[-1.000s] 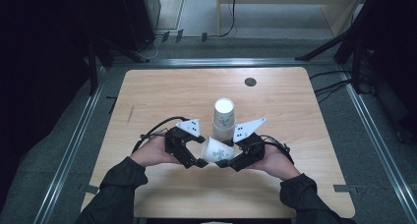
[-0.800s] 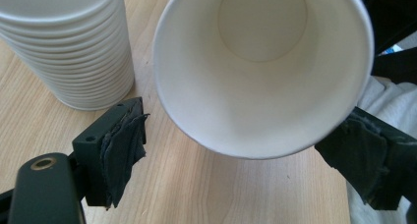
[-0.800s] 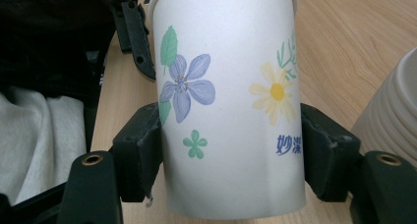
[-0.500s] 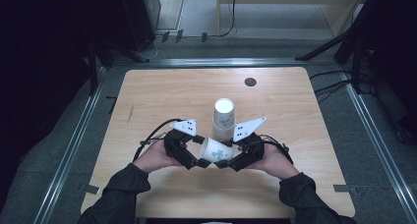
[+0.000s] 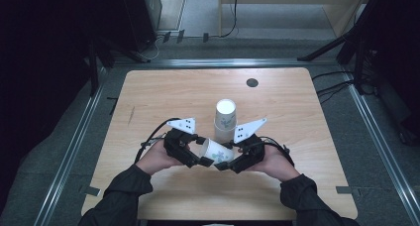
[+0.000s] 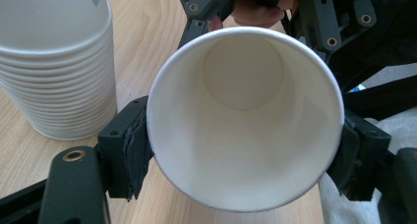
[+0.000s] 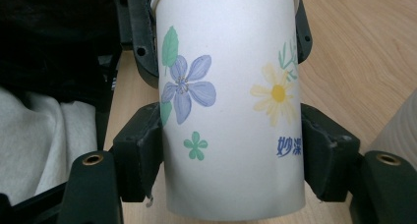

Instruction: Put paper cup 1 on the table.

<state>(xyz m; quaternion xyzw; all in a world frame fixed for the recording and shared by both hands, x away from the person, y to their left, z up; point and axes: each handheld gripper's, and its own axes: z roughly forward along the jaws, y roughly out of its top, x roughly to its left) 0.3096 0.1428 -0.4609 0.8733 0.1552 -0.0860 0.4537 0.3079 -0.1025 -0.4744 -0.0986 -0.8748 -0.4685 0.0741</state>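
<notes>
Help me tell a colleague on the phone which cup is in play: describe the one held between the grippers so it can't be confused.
On the wooden table, near the person's edge, the left gripper and right gripper meet. Between them lies a single paper cup, on its side, gripped at both ends. Unlike the upright stack of cups just behind it, it is alone, mouth towards the left gripper, with painted flowers.

cup (image 7: 231,111): white, blue/yellow/green flowers | cup stack (image 5: 226,119): white | table (image 5: 163,94): light wood
</notes>
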